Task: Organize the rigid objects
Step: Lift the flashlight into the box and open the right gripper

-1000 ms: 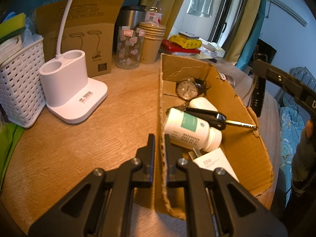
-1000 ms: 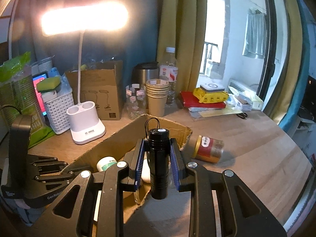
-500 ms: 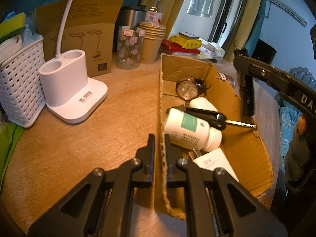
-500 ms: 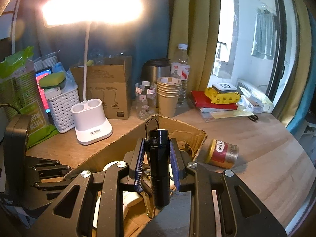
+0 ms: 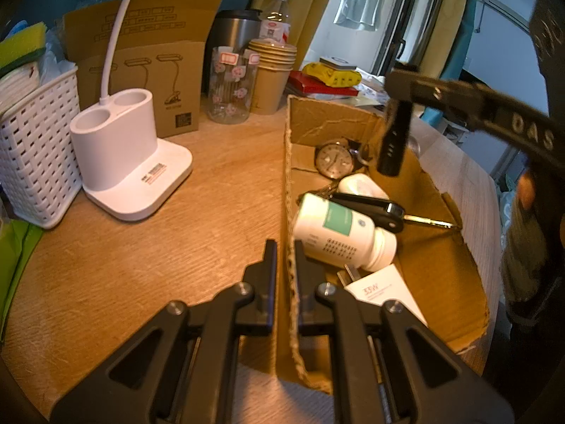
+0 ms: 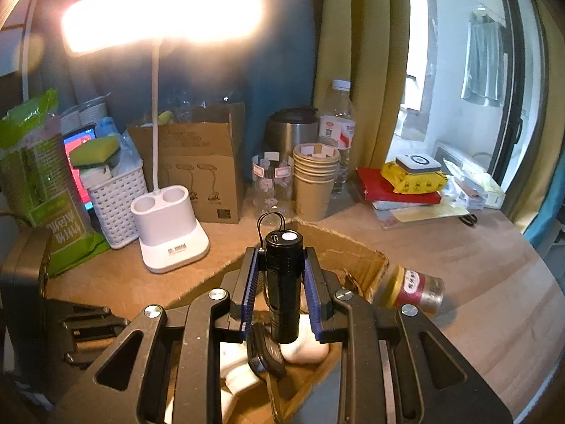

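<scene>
An open cardboard box (image 5: 438, 268) lies on the wooden table. My left gripper (image 5: 282, 247) is shut on the box's near-left wall (image 5: 290, 212). Inside lie a white pill bottle (image 5: 339, 233), a black car key (image 5: 370, 208), a wristwatch (image 5: 333, 160), a white earbud case (image 5: 362, 185) and a white charger (image 5: 381, 293). My right gripper (image 6: 280, 261) is shut on a black flashlight (image 6: 282, 282), held upright over the box. In the left wrist view the flashlight (image 5: 395, 141) hangs above the box's far end. A red and gold tin (image 6: 416, 288) lies on its side right of the box (image 6: 353, 261).
A white lamp base (image 5: 130, 159) and white basket (image 5: 35, 155) stand left of the box. At the back are a brown carton (image 5: 148, 70), a glass jar (image 5: 231, 84), stacked paper cups (image 5: 270, 74), a steel flask (image 5: 233, 35) and a water bottle (image 5: 277, 14). Books (image 6: 399, 187) lie back right.
My right gripper has carried the flashlight leftward, from beyond the box's right wall to above the box's far end. The left gripper and the box have stayed still.
</scene>
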Motion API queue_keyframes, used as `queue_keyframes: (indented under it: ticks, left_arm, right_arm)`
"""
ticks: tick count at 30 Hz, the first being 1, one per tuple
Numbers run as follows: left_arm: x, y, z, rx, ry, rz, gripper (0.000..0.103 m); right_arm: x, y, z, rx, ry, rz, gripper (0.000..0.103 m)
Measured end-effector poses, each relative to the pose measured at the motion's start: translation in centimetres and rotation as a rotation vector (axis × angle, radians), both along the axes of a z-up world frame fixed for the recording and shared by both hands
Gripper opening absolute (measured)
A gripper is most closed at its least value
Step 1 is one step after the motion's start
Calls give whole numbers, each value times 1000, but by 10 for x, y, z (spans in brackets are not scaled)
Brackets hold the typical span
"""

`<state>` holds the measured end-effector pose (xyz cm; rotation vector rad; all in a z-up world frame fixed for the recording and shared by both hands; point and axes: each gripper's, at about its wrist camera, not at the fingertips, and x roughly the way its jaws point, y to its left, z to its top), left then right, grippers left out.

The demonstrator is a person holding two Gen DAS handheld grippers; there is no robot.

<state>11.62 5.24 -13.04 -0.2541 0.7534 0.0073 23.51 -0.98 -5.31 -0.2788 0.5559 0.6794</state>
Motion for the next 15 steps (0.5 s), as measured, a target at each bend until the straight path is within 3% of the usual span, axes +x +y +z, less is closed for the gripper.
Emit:
queue_keyframes:
  ticks: [15]
  left_arm:
    - [0, 0, 0, 2, -1, -4, 9]
  right_arm:
    - [24, 25, -36, -94, 127, 27, 27]
